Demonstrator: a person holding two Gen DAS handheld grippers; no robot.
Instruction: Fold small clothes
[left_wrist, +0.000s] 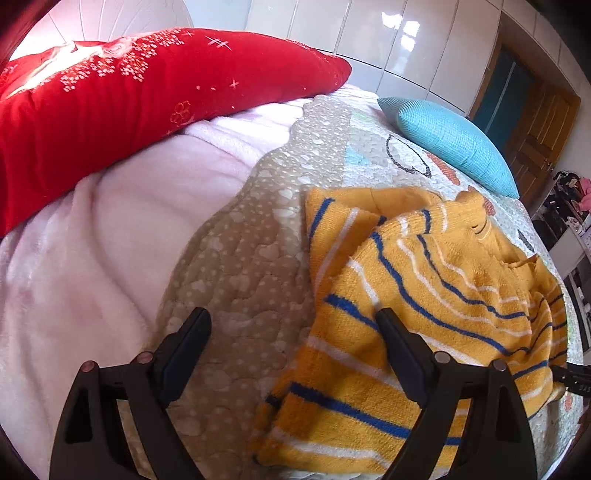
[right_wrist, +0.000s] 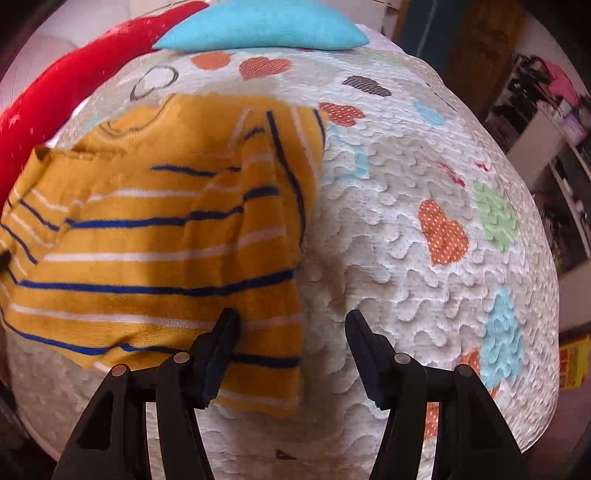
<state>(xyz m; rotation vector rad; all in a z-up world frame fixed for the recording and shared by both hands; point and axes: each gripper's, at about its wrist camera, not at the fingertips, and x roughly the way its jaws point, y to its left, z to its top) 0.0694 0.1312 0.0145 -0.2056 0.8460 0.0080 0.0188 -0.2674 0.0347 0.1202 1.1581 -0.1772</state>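
Observation:
A small yellow knit sweater (left_wrist: 424, 295) with blue and white stripes lies partly folded on the quilted bedspread (left_wrist: 251, 266). My left gripper (left_wrist: 292, 315) stands wide open at the sweater's left edge. Its right finger (left_wrist: 397, 343) is over the knit and its left finger (left_wrist: 186, 339) over the bare quilt. In the right wrist view the sweater (right_wrist: 155, 236) fills the left half. My right gripper (right_wrist: 291, 315) points steeply down at its lower right corner, open, with the sweater's right edge between the jaws. Its left finger (right_wrist: 218, 350) is above the cloth, and the pads do not press on it.
A red embroidered pillow (left_wrist: 110, 103) and a pink fleece blanket (left_wrist: 92, 240) lie at the left. A turquoise cushion (left_wrist: 454, 144) sits beyond the sweater. White wardrobe doors and a wooden door stand behind. The quilt (right_wrist: 424, 206) with heart patches spreads to the right; shelves stand past the bed's edge.

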